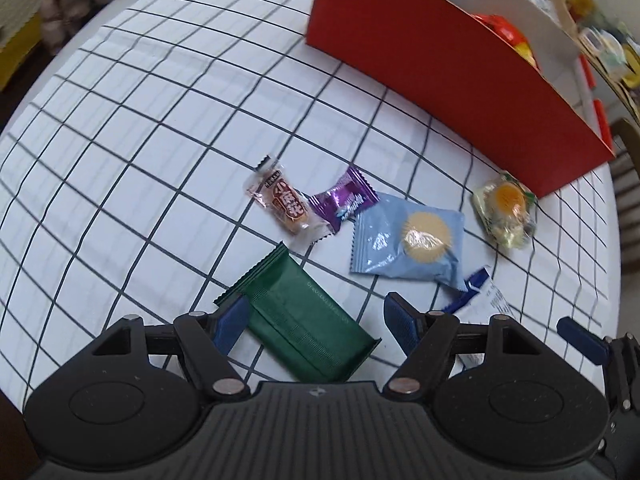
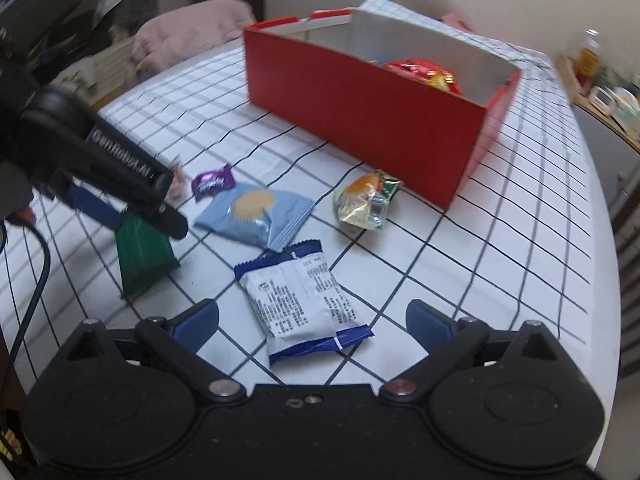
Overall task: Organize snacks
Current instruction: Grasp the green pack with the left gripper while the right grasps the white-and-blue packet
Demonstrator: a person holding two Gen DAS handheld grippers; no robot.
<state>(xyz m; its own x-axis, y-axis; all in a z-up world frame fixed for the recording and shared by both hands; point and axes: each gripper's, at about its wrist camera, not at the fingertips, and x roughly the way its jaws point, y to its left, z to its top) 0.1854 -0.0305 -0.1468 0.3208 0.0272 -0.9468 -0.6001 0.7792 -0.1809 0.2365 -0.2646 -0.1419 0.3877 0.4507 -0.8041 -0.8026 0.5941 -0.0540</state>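
A: Start at the left gripper [image 1: 312, 320]. What is it doing?

B: Its jaws stand wide, and the green pack [image 1: 304, 320] lies flat on the bench [image 1: 120, 120] between them. The left pad sits at the pack's edge, but nothing is pinched as far as I can see. I'd call that pack not yet picked up.

A: And the right gripper [image 2: 314, 320]?

B: Also spread wide, with the white-and-blue pack [image 2: 304, 304] lying between its fingers on the checked cloth. No grip there either.

A: What lies further out?

B: Just past the green pack are a brown candy [image 1: 286, 204] and a purple candy [image 1: 344, 200], touching or nearly so. The pale blue pack [image 1: 408, 236] overlaps the purple one's edge. Beyond it, a yellow-green pack [image 1: 506, 210] sits just beside the wall of the red box [image 1: 420, 52].

A: Anything in the box yet?

B: A red-and-yellow wrapper [image 2: 424, 74] shows inside, in the right wrist view. How many pieces are in there I can't tell; the wall hides most of the floor.

A: So how far along?

B: Early, I'd judge. At least one snack is boxed, six lie loose on the bench, and two of those are lined up for a grasp.
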